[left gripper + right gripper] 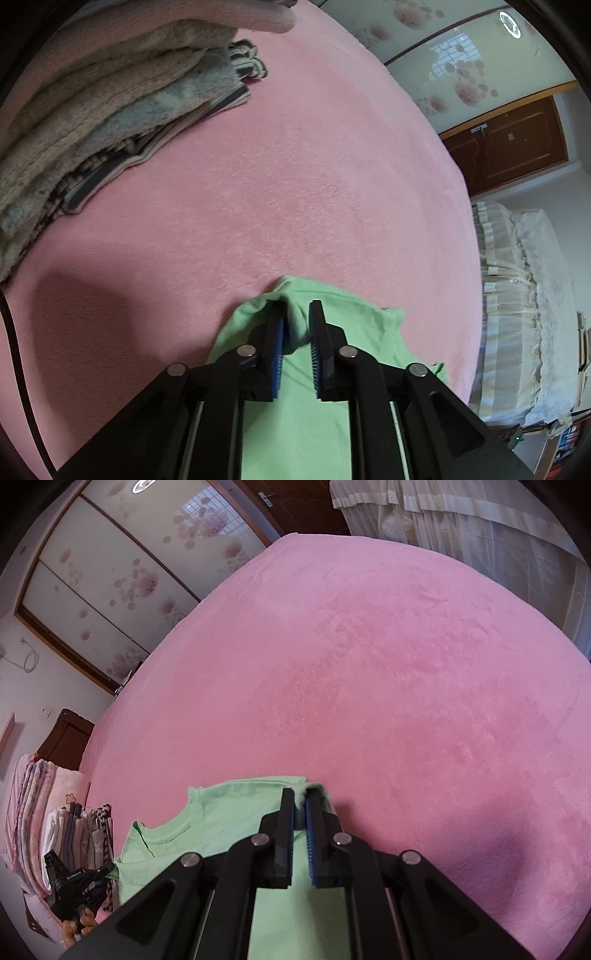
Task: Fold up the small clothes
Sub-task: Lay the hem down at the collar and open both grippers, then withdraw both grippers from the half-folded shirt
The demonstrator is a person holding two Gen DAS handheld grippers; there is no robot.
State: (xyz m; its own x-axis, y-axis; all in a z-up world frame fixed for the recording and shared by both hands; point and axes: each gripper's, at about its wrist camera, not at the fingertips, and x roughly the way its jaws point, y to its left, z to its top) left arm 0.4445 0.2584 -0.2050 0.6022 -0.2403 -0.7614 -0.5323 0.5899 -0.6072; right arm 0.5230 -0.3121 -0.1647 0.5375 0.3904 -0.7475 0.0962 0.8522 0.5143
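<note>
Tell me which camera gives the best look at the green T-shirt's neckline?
The right wrist view: the green T-shirt lies spread there, its curved neckline plainly visible beside the right tongs. The left wrist view shows only bunched green fabric around the left tongs, with no clear neckline.

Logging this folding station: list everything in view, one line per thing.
green T-shirt: one, light green, on the pink bedspread, a shoulder corner pinched in each gripper.
pink bedspread: one, pink, covers the whole bed.
folded blankets: one stack, beige and grey, far left part of the bed.
folded clothes: one stack, pink, white and striped, at the bed's left edge.
wardrobe doors: white with pink flowers, behind the bed.
brown door: one, by the wardrobe.
left gripper: black, blue pads, jaws on the shirt.
right gripper: same, jaws on the shirt.
</note>
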